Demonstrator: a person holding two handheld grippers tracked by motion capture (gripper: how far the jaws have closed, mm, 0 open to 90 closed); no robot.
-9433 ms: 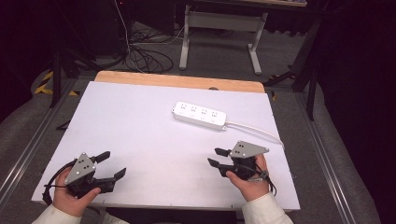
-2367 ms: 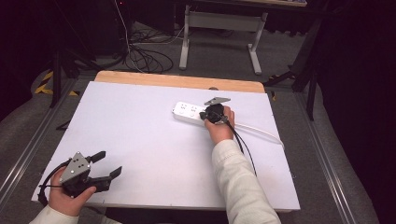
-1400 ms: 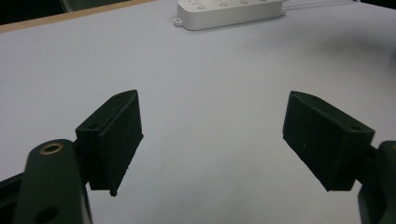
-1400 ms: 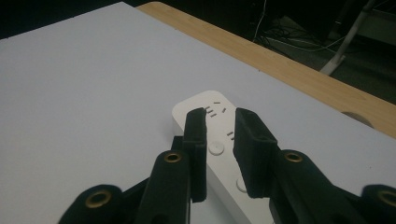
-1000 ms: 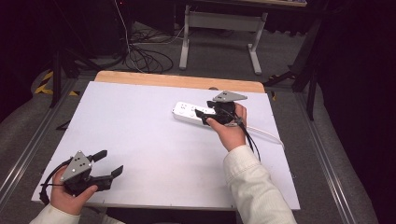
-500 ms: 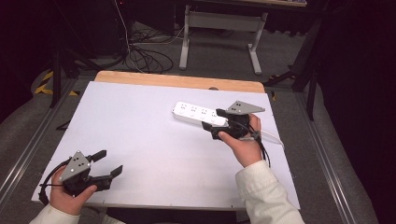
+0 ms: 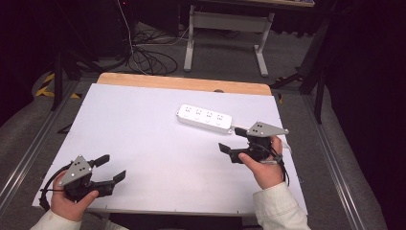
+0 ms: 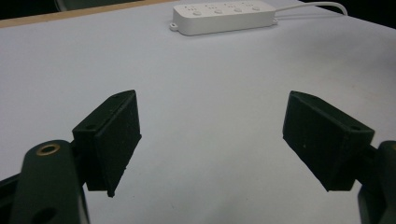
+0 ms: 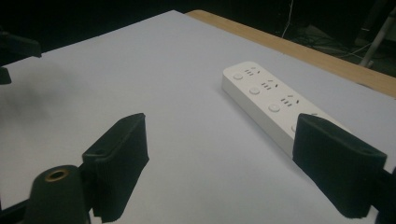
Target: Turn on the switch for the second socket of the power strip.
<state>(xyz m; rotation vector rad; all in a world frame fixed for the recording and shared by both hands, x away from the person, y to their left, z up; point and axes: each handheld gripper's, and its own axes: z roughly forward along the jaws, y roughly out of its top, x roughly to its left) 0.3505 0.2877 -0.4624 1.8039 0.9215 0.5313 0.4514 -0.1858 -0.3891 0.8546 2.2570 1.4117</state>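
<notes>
The white power strip (image 7: 204, 118) lies flat right of centre in the high view, its cord trailing toward the right edge. The right gripper (image 7: 233, 142) is held just below-right of it, jaws just opened wide with nothing between them (apparently released). The left gripper (image 7: 109, 168) is parked lower left, jaws spread, empty.
</notes>
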